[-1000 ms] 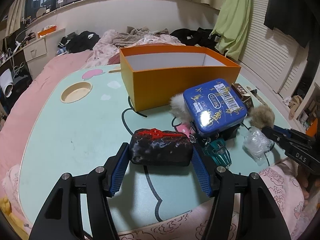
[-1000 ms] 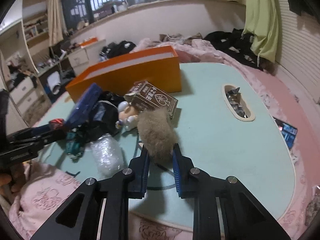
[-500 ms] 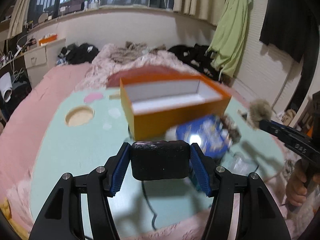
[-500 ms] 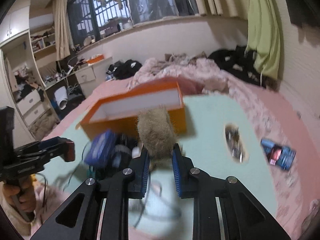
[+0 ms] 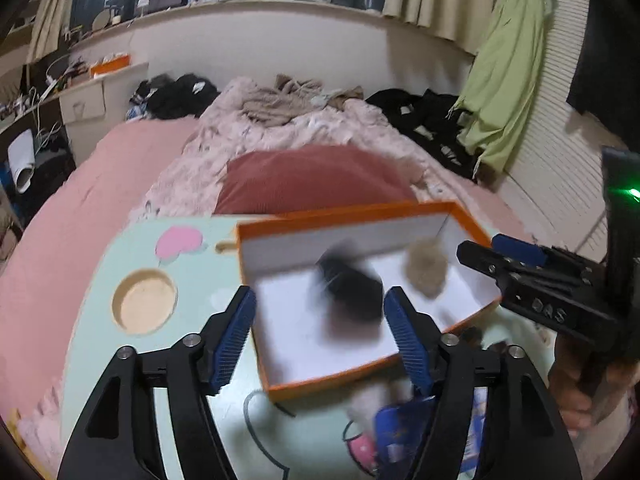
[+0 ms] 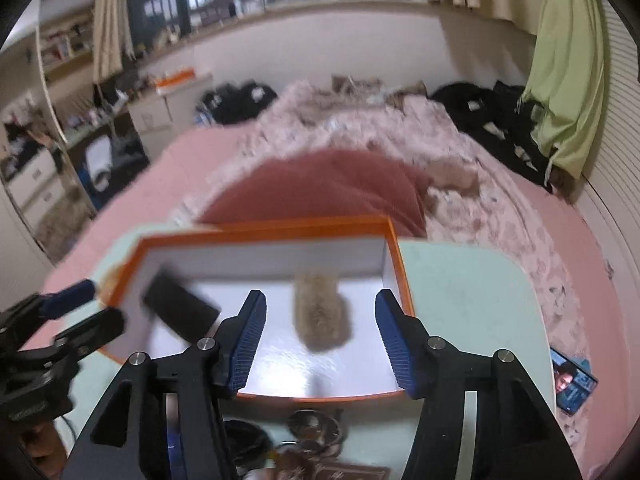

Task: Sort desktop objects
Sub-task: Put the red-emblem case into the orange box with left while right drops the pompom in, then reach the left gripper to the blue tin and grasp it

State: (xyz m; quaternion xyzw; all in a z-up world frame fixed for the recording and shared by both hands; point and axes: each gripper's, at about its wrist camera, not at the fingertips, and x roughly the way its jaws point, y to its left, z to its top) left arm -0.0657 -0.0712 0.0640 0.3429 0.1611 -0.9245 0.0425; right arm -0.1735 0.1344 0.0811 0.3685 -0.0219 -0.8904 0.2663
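With both claws just spread wide over the box (pouch and fur ball dropping free inside), lift straight clear, then return for counter clutter.

Furry ball; box floor glossy, likely cardboard.

We hold our left gripper angled downward, and its jaws have just been opening; they stand apart with nothing pressed between the blue pads. Our right gripper has just been opening its jaws too, and they stand wide, gripping nothing. Our right hand clasps that gripper's handle.
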